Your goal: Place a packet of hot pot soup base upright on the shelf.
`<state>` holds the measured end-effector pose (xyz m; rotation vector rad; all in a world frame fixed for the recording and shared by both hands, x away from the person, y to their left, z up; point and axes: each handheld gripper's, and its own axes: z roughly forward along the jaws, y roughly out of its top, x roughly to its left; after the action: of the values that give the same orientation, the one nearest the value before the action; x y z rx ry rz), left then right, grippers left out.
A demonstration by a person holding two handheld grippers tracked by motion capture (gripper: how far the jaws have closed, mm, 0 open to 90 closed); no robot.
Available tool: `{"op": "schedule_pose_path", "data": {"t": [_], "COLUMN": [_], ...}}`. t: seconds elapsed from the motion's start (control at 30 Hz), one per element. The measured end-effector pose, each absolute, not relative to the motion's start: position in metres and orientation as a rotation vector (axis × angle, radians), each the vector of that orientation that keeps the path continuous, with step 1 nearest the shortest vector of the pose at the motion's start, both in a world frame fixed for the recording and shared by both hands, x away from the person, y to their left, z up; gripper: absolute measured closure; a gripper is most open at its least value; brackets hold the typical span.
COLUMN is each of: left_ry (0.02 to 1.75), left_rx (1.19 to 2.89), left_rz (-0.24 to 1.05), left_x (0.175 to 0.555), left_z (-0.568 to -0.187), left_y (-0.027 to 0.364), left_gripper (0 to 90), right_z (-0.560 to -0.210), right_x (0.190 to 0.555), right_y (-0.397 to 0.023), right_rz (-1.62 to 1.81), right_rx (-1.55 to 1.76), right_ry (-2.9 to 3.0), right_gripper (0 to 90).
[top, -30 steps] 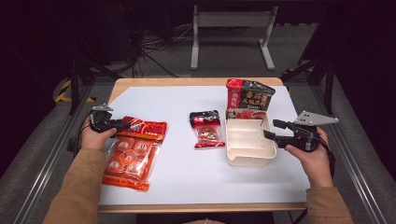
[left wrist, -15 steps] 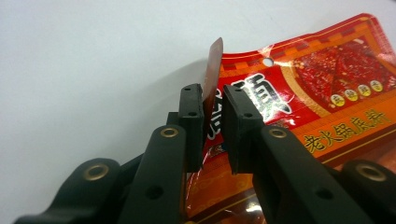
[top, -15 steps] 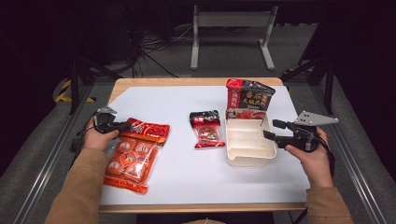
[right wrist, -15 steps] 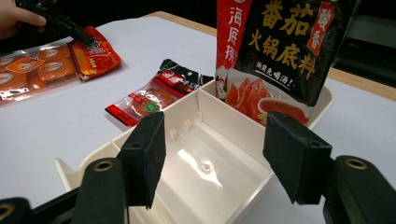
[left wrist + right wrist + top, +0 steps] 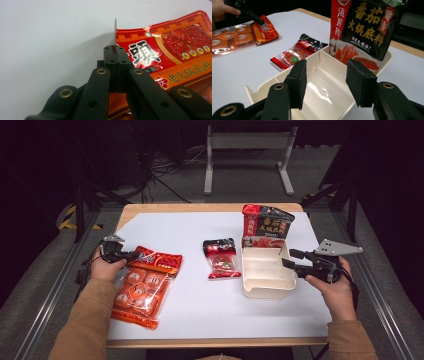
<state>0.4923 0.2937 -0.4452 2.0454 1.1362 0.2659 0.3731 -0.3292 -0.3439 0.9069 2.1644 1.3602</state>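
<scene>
The red pouch (image 5: pixel 157 261) is lying near the table's (image 5: pixel 190 227) left edge, overlapping the top of the orange snack bag (image 5: pixel 137 292), and the left gripper (image 5: pixel 115 51) is now clenching on the pouch's upper left corner. The jaws have just been closing, and the left gripper view shows the pads pressed tight with the foil edge sticking up between them. So the grasp looks made; the pouch is probably ready for lifting, likely toward the tray (image 5: pixel 265 292) on the right half of the table.

The right gripper (image 5: pixel 289 258) is hovering over the tray's right rim, jaws parted with nothing between the pads, though they have just been narrowing. The black pouch (image 5: pixel 267 222) is standing in the tray's far compartment. The small packet (image 5: pixel 221 262) is lying mid-table, just left of the tray.

Against the earlier frames, the left gripper's jaws were standing wider around the pouch corner; the pouch, snack bag, packet and tray are sitting where they were.
</scene>
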Motion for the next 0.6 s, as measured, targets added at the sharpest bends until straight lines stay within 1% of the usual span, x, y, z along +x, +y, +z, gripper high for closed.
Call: {"op": "schedule_pose_path", "data": {"t": [0.1,0.17,0.4,0.6], "left_ry": [1.151,1.155,1.139,1.100], "left_rx": [2.008,1.997,1.932,1.869], "left_rz": [0.247,0.247,0.262,0.301], "left_x": [0.490,0.489,0.478,0.464], "left_z": [-0.442,-0.441,-0.421,-0.402], "left_y": [0.297,0.298,0.303,0.306], "left_gripper": [90.0,90.0,90.0,90.0], "right_z": [-0.342,-0.341,-0.339,-0.336], "right_x": [0.372,0.371,0.371,0.373], "right_y": [-0.328,-0.328,-0.320,-0.311], "right_rz": [1.376,1.378,1.434,1.439], "right_rx": [0.893,0.893,0.860,0.825], "right_ry": [2.157,2.154,2.167,2.184], "right_gripper": [55.7,56.5,55.3,54.0]}}
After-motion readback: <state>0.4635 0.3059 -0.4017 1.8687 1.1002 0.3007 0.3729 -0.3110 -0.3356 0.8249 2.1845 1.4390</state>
